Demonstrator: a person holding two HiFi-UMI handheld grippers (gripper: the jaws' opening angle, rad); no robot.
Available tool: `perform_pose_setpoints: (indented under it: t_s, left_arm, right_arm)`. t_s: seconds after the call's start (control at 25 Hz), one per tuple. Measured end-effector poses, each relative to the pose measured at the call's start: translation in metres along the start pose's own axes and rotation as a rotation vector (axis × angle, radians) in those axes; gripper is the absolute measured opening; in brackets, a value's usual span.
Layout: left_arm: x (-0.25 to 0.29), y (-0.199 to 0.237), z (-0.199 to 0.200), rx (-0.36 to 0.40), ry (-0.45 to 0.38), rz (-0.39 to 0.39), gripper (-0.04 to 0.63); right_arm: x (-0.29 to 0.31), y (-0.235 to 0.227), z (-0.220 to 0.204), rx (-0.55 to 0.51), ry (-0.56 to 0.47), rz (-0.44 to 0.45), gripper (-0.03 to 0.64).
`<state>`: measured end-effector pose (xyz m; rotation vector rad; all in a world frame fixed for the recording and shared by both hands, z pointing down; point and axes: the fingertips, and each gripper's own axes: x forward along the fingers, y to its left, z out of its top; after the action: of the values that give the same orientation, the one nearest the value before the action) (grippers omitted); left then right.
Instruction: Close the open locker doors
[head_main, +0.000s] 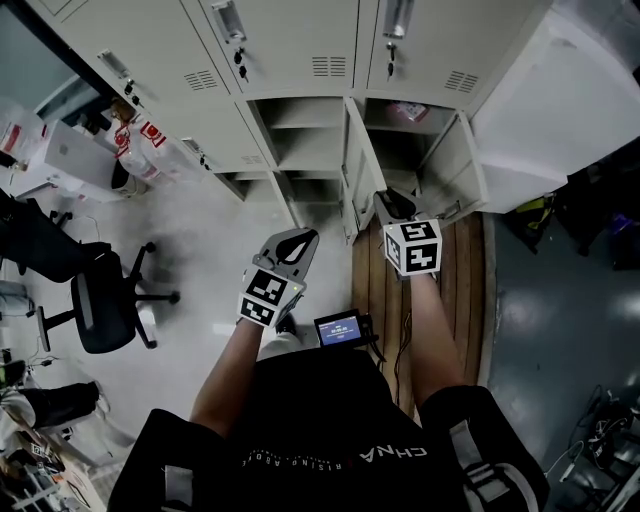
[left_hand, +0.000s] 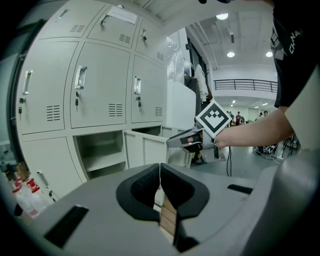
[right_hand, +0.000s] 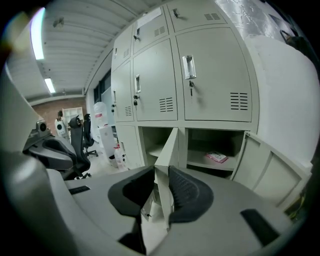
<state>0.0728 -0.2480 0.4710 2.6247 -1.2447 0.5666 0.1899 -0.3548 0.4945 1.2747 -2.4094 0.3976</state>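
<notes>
Grey locker door — edge between right tongs, apparently clamped

Two open locker doors, two open compartments and two grippers.

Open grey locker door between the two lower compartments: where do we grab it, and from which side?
Grip the grey metal locker door on its free vertical edge, coming from the front, jaws straddling the sheet. It stands swung out edge-on and looks thin enough; the right gripper holds it there.
</notes>
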Motion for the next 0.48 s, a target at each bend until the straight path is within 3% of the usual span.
perform_pose_setpoints:
  t_s: [0.48]
  left_arm:
    - [0.002,-0.004,-0.007,0.009,0.020,0.025,0.021]
  right_arm:
    - [0.009,0.033,0.003,-0.046,0.016,0.098,0.092]
